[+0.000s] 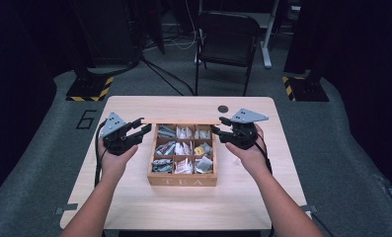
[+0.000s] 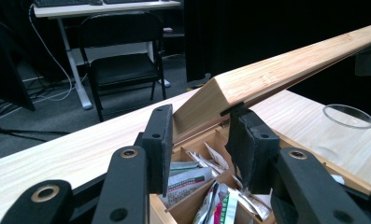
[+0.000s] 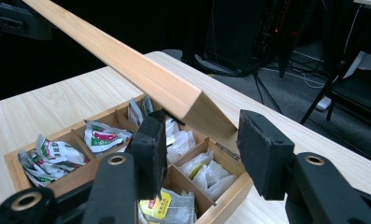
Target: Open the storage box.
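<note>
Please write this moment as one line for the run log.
lid: raised over tea box | left gripper: shut on lid corner | right gripper: around other corner, grip unclear

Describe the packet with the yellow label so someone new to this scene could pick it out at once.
Start at the wooden tea box marked TEA in the middle of the table. It has nine compartments in three rows; look in the middle row, right-hand one. The yellow-labelled packet lies there, and its yellow patch is what marks it off from the white, grey and green packets around it.
</note>
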Tool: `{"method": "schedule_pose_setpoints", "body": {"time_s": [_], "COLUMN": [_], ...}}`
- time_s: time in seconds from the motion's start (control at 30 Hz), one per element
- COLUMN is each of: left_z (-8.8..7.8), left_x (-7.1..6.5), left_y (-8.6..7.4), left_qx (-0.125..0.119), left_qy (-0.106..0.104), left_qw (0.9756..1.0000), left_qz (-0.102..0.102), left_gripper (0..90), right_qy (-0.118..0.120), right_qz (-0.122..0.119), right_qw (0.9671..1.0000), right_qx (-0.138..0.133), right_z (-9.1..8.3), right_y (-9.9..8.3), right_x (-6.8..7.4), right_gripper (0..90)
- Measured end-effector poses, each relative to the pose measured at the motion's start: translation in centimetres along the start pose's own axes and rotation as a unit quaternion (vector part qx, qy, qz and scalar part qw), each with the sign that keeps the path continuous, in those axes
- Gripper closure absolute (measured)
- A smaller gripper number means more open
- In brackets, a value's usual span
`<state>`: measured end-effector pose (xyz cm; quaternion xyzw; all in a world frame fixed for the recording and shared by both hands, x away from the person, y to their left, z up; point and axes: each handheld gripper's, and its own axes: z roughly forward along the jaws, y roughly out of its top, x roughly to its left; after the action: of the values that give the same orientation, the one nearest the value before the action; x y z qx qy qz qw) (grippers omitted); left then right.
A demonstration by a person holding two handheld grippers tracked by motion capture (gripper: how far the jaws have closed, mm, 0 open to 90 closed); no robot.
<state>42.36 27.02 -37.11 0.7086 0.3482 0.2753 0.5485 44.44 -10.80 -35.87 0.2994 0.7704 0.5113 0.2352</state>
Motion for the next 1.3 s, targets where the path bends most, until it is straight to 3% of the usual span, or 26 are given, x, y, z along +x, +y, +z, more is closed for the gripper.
{"method": "schedule_pose_setpoints", "body": {"time_s": [0.23, 0.4, 0.53, 0.7, 1.03, 1.3], "left_z": [0.3, 0.5, 0.6, 1.0, 1.6, 2.2], "left_x": [0.3, 0.5, 0.7, 1.0, 1.7, 2.1], "left_y": [0.5, 0.7, 1.1, 1.7, 2.6, 3.2], "left_qx": [0.001, -0.003, 0.002, 0.003, 0.003, 0.006], "left_qy": [0.0, -0.002, -0.001, 0.0, 0.001, 0.003], "left_qw": [1.0, 1.0, 1.0, 1.0, 1.0, 1.0], "left_qz": [-0.001, -0.005, -0.001, -0.001, 0.001, 0.003], "left_gripper": [60.9, 60.9, 61.0, 61.1, 61.4, 61.3], "right_qy": [-0.007, -0.016, -0.018, -0.025, -0.024, -0.02], "right_qz": [0.002, -0.011, 0.001, -0.005, 0.009, 0.034], "right_qw": [1.0, 0.9998, 0.9998, 0.9996, 0.9996, 0.9992], "right_qx": [0.007, 0.005, 0.006, 0.012, 0.014, 0.01], "right_z": [0.3, 0.7, 0.9, 1.0, 1.4, 1.8], "right_y": [0.3, 1.0, 1.3, 1.8, 2.6, 3.0], "right_x": [-0.4, -0.5, -0.7, -0.9, -1.7, -2.3], "right_gripper": [52.5, 55.4, 56.0, 58.1, 58.9, 58.4]}}
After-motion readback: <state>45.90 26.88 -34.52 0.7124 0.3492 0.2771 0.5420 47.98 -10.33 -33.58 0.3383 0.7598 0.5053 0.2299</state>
